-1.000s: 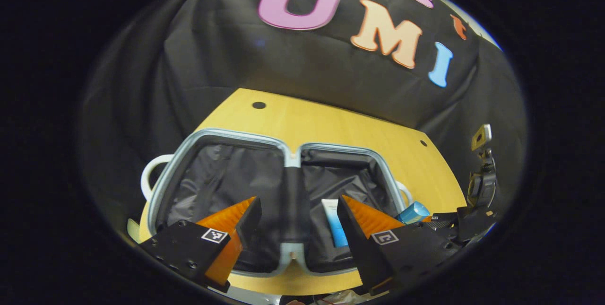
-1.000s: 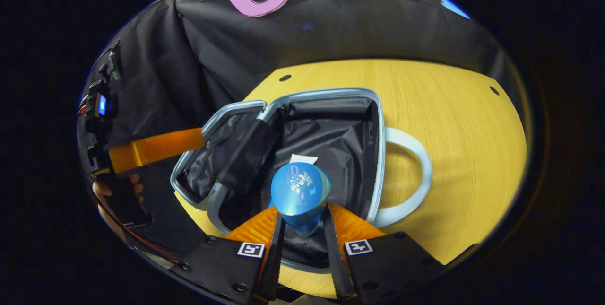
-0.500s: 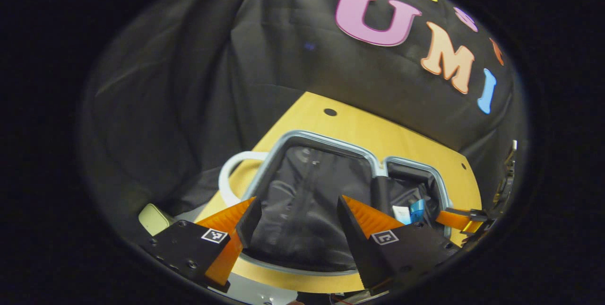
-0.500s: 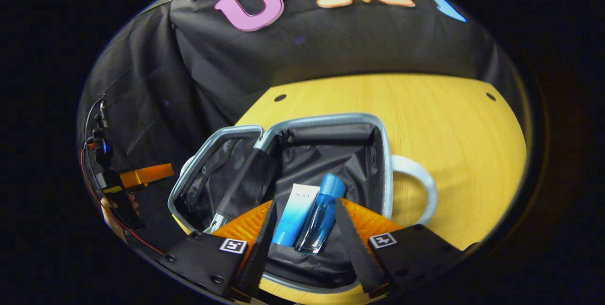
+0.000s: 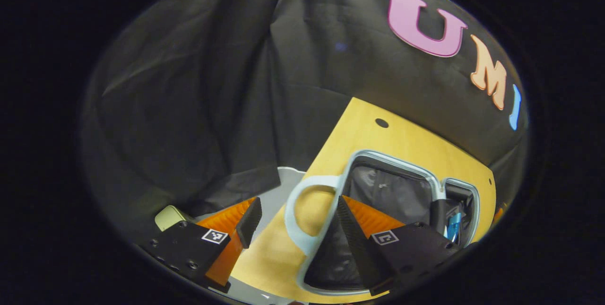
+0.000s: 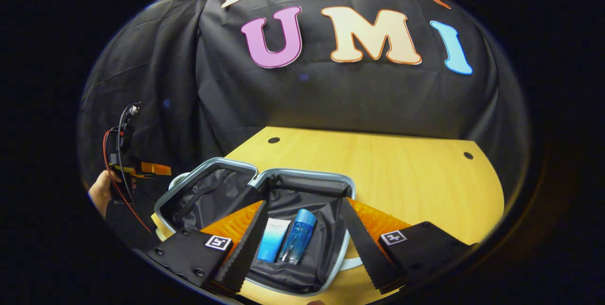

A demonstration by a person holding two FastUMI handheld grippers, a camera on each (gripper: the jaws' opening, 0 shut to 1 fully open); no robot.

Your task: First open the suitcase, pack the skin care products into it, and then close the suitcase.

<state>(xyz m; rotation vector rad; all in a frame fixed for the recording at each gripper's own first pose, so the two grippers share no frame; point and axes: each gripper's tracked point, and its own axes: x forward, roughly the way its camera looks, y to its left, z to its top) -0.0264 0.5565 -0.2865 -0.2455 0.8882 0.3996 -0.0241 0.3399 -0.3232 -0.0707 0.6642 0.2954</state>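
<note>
**Both grippers loose, nothing held**

Right gripper (image 6: pixel 302 243) has its fingers spread wide with nothing between them, hanging over the open suitcase (image 6: pixel 302 175) on the wooden table (image 6: pixel 401 172). Inside the half on that view's right, a white-and-blue tube (image 6: pixel 273 240) and a blue bottle (image 6: pixel 298 236) lie side by side, touching or nearly so. Left gripper (image 5: pixel 295 222) is spread too, gripping nothing, with the suitcase's white handle (image 5: pixel 295 201) between its fingers. At 9 o'clock in the right gripper view, a hand (image 6: pixel 100 191) holds the left gripper.

A wooden table (image 6: pixel 406 172) carries the open suitcase (image 6: pixel 302 176).
</note>
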